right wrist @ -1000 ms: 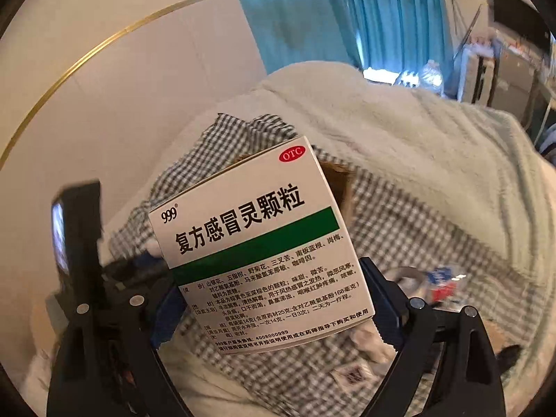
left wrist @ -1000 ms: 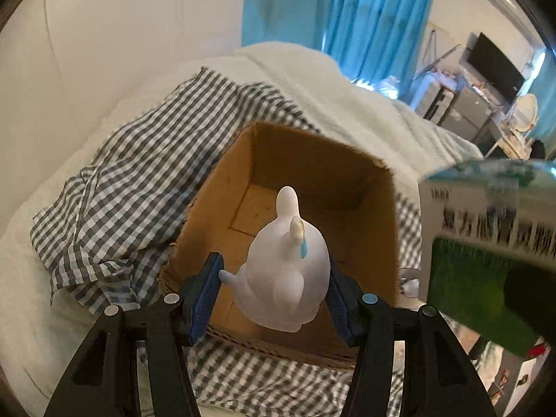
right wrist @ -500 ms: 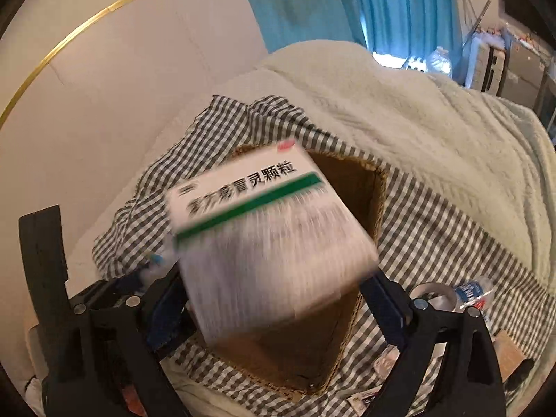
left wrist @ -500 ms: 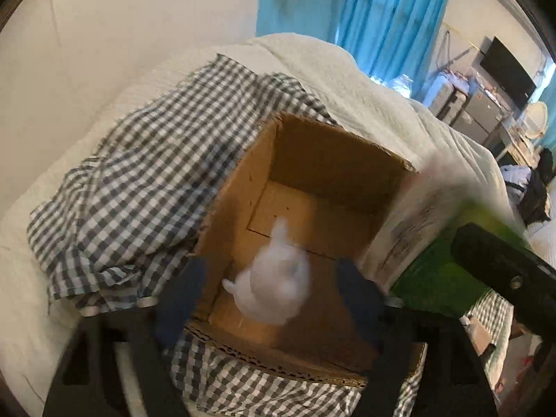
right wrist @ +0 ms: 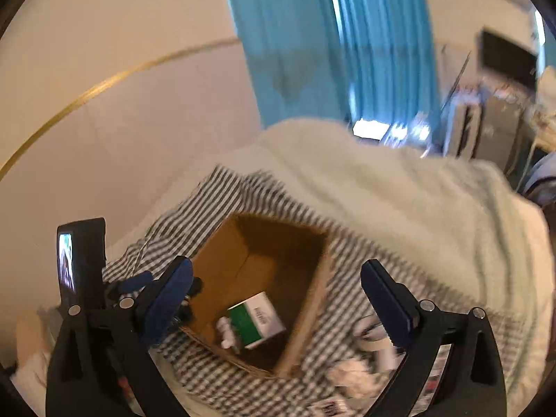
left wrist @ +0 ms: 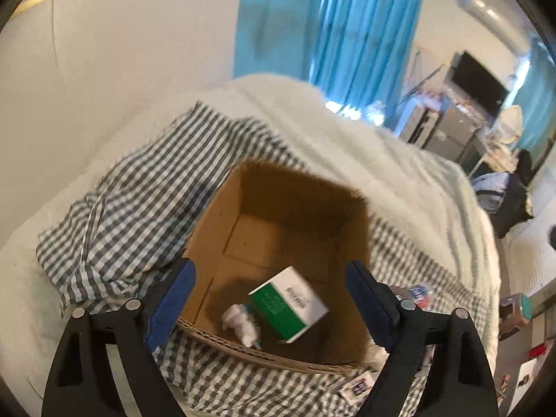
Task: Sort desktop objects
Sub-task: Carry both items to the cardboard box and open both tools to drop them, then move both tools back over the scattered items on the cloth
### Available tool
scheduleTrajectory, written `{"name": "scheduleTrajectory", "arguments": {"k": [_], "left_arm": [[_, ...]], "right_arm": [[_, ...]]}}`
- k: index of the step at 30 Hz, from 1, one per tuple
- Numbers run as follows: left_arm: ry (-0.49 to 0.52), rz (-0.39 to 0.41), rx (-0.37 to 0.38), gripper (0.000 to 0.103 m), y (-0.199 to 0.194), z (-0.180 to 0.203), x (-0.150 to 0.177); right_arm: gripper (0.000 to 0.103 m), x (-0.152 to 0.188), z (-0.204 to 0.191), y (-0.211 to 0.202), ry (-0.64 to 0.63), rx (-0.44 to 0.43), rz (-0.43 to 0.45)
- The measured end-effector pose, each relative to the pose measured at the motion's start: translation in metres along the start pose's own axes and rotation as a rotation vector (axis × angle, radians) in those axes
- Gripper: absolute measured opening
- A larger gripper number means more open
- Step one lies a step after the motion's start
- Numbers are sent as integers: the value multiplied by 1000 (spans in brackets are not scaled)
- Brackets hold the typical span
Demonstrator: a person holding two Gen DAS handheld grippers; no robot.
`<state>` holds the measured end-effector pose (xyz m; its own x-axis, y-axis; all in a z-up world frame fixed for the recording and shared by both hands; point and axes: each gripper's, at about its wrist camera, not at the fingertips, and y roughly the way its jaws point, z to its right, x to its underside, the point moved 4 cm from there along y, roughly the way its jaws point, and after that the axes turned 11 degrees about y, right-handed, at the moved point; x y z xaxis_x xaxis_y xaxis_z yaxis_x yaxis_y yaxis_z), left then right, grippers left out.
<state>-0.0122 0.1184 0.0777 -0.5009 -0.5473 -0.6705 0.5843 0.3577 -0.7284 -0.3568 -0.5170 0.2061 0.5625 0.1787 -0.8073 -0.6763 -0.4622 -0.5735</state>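
Note:
An open cardboard box [left wrist: 274, 205] [right wrist: 305, 299] rests on a checked cloth on the bed. On its floor lie a white toy figure [left wrist: 241, 323] [right wrist: 226, 333] and, beside it, a white and green medicine carton [left wrist: 288, 304] [right wrist: 257, 319]. My left gripper [left wrist: 269, 299] hovers above the box's near rim, its jaws opening with nothing gripped between the blue pads. My right gripper [right wrist: 276, 299] also hangs over the box, jaws opening wide and holding nothing. The left gripper's body shows at the left of the right wrist view.
The grey checked cloth [left wrist: 139, 208] is bunched left of the box. A pale blanket [left wrist: 399, 180] covers the bed beyond. Small packets and a bottle [left wrist: 417, 293] lie on the cloth right of the box. Blue curtains, a wall and furniture stand behind.
Both grippers opened and let go: the white toy and the medicine carton dropped into the box. Both grippers then rose and tipped back from it.

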Motion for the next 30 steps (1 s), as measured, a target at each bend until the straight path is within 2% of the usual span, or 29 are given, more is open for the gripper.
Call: {"name": "scheduleTrajectory", "arguments": {"k": [2, 3, 5, 7, 8, 10, 12, 13, 16, 18, 21, 24, 30], "left_arm": [[9, 53, 14, 96, -17, 9, -2], [16, 74, 18, 97, -23, 12, -3], [39, 116, 24, 100, -36, 24, -5], [66, 149, 26, 101, -45, 37, -5], [84, 158, 30, 101, -48, 44, -4], [131, 162, 39, 101, -52, 61, -1], [169, 163, 43, 101, -54, 76, 5], [191, 158, 49, 101, -54, 85, 9], [241, 112, 86, 101, -46, 113, 22], [247, 60, 105, 101, -34, 131, 36], [233, -9, 120, 101, -13, 148, 62], [225, -73, 108, 101, 11, 166, 98], [298, -143, 101, 101, 41, 198, 155]], "right_arm": [[103, -3, 23, -38, 27, 46, 112], [103, -1, 32, -48, 45, 57, 128], [103, 9, 68, -56, 129, 78, 73], [103, 33, 118, -53, 242, 117, -52], [103, 49, 153, -48, 357, 191, -102], [103, 70, 196, -43, 420, 304, -184], [103, 78, 209, -49, 379, 372, -142], [103, 79, 211, -54, 306, 413, -104], [102, 84, 201, -62, 158, 436, -46], [102, 87, 198, -58, 134, 430, -75], [103, 98, 204, -45, 252, 380, -167], [103, 116, 220, -30, 360, 379, -265], [103, 150, 228, 0, 331, 436, -365]]}}
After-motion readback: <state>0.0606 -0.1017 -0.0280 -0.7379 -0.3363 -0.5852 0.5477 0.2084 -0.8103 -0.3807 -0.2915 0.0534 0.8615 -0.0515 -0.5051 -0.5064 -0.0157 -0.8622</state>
